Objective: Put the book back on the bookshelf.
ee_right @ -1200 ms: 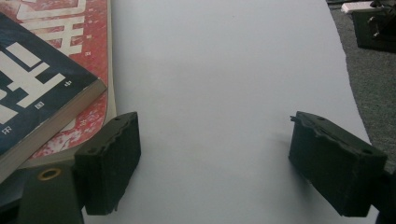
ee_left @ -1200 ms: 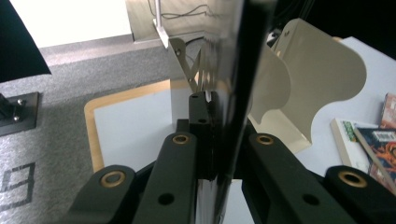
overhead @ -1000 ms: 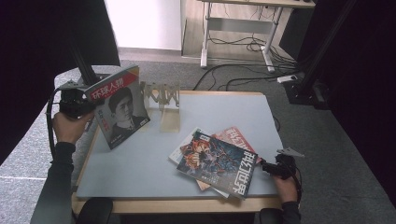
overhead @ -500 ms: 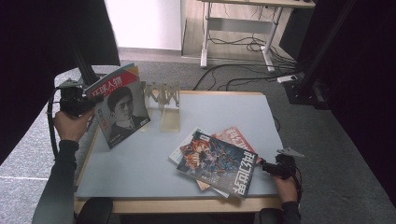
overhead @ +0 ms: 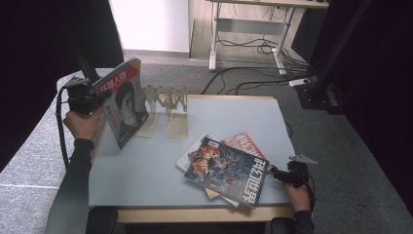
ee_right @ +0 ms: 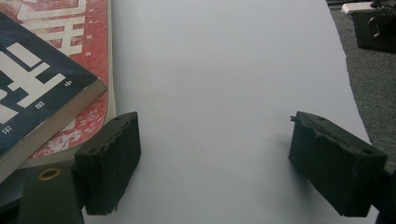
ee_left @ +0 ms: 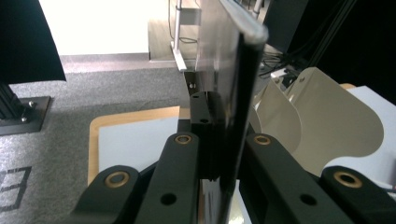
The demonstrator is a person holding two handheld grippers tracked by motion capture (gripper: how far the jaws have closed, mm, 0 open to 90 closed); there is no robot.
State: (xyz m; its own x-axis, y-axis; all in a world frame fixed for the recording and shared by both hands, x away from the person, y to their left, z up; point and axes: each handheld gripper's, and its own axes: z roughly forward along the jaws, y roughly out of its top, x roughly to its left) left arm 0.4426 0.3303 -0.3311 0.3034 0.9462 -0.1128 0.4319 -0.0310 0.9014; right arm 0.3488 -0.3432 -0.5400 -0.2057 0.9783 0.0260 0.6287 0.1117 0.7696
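Bench (overhead: pixel 160 165): rectangular, pale grey top with a light wooden edge, standing on grey carpet; carries everything listed below.

Stack of magazines, lying flat near the bench's front right part. Top item: glossy dark-covered magazine (overhead: pixel 226 170) with comic-style artwork and large white characters, set askew. Beneath it: red-covered magazine (overhead: pixel 248 146) with white lettering, its corner jutting out toward the back right. A pale-covered item sits lower in the stack (only its edges show at the left and front).

Portrait magazine (overhead: pixel 122 105): glossy, red-and-white masthead, cover showing a dark-haired figure. Held upright and tilted over the back left part of the bench, its lower corner near or on the bench top (contact cannot be told). It stands just beside the left end of the rack. In the left gripper view it appears edge-on (ee_left: pixel 236 107), a thin dark slab between the jaws.

Rack (overhead: pixel 165 109): beige, folding file stand with zigzag dividers and rounded flat plates, at the back of the bench, left of centre. Its plates (ee_left: pixel 327 121) show close by in the left gripper view.

Left claw (overhead: pixel 90 100): black, in the person's left hand (overhead: pixel 85 124), clamped tight on the portrait magazine's edge.

Right claw (overhead: pixel 275 174): black, low at the front right edge of the bench, jaws spread wide with nothing between them (bare bench top in the gap), its left jaw just beside the stack's corner (ee_right: pixel 93 88).
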